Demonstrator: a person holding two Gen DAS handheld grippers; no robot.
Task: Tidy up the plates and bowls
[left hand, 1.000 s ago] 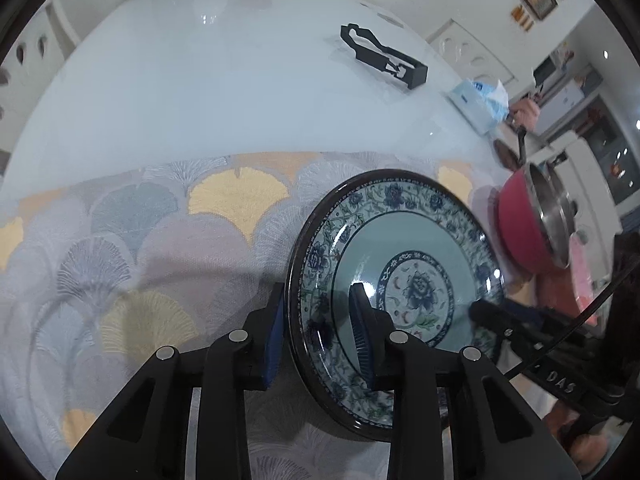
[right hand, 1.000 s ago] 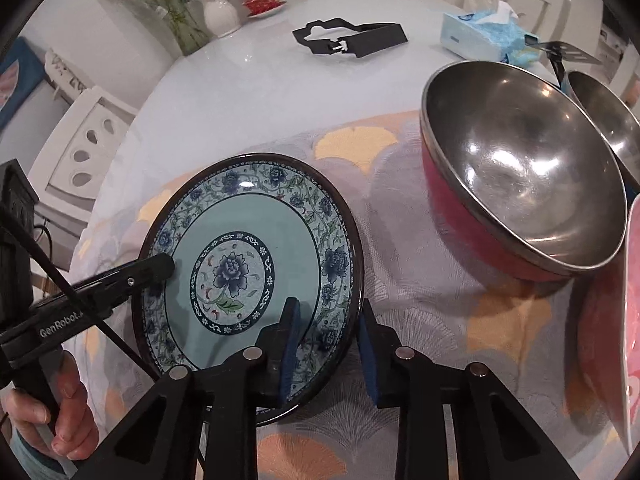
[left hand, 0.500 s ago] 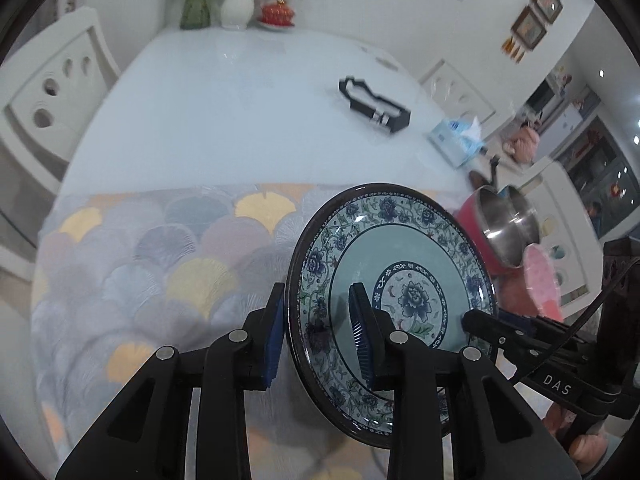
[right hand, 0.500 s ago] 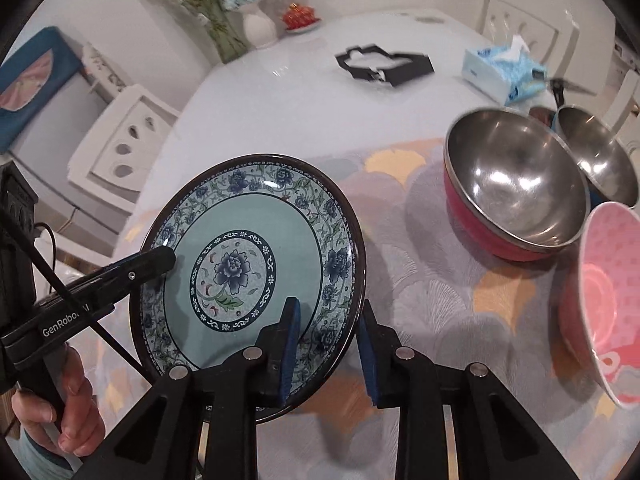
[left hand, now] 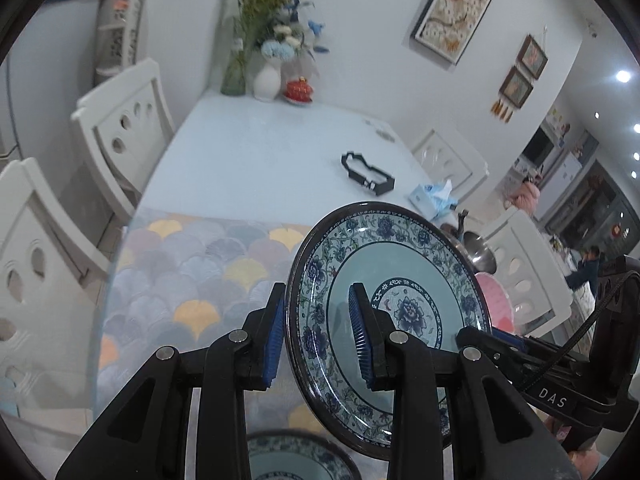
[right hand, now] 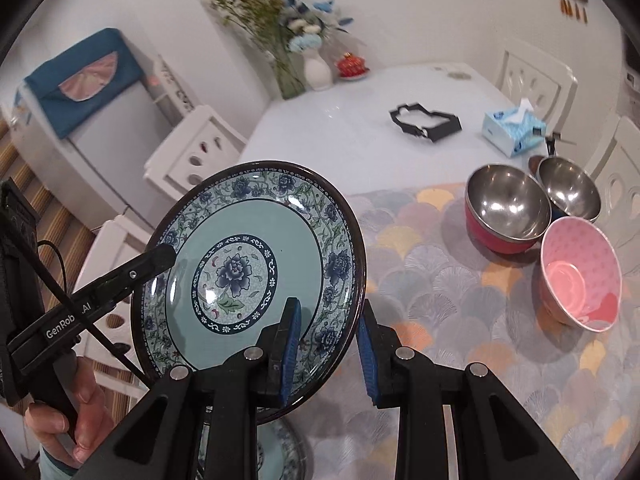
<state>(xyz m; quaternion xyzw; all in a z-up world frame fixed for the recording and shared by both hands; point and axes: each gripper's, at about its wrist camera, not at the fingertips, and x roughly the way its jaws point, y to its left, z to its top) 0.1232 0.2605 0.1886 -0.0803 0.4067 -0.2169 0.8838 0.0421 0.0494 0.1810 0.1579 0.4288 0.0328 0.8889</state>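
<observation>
Plate is up off the tabletop: a second ago the blue floral plate (right hand: pixel 256 276) sat low over the placemat; now it rides high and tilted, and more of the room and chairs shows behind it in both wrist views.

Left to right:
- Left claw (left hand: pixel 316 336): pinching the plate's left rim, one blue pad behind the rim, one on the face. In the right wrist view its finger tip reaches in across the rim from the left.
- Plate: carried between the two claws, clear of the placemat (right hand: pixel 460 312), face towards both cameras.
- Right claw (right hand: pixel 328 344): pinching the near right rim, pads on either side of the edge.
- Second plate of the same pattern (left hand: pixel 296 460): flat on the placemat, directly under the lifted one, below both claws.
- Further right: red steel-lined bowl (right hand: pixel 506 208), second steel bowl (right hand: pixel 568 188) behind it, pink bowl (right hand: pixel 580 276) nearest. All well apart from the plate.

Key relation, my read: the likely stack target lies straight below, not sideways. So the move is level out and lower, both hands equally near. Risk: the tilted plate slipping at the rim pinches.
</observation>
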